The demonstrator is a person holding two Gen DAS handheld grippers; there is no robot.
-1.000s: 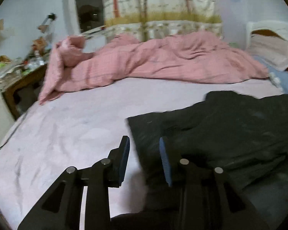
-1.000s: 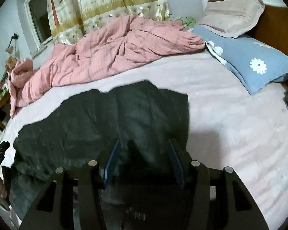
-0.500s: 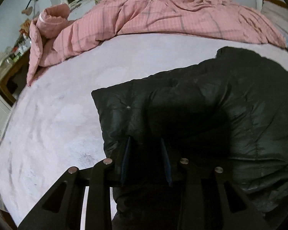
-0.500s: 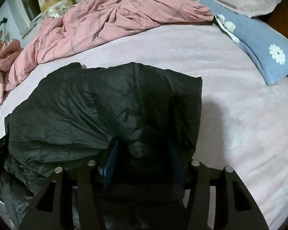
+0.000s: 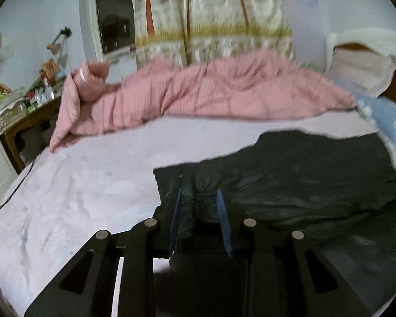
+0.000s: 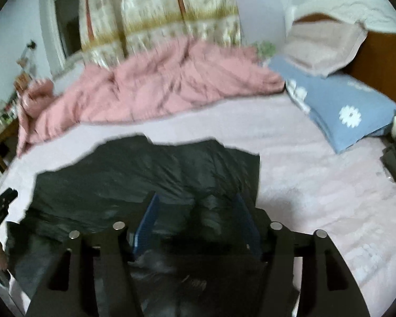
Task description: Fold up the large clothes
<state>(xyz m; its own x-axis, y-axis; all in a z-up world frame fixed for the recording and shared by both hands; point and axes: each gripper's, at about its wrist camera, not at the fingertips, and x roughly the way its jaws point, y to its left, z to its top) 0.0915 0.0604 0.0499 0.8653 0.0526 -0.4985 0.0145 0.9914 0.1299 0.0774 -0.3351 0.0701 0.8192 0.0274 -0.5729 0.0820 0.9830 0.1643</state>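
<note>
A black quilted puffer jacket (image 5: pixel 290 182) lies spread across the pale pink bed sheet (image 5: pixel 92 185), puffy and creased. Its far edge runs ragged, its near folds bunch up, slightly blurred in both views.

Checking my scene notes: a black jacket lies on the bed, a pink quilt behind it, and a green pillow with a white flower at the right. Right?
Nearly. The pillow is blue, as the right wrist view shows. The black jacket and pink quilt are as stated.

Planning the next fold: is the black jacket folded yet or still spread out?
Partly folded, not compact: the black jacket lies bunched across the bed, straight edge right, puffy and uneven elsewhere.
</note>
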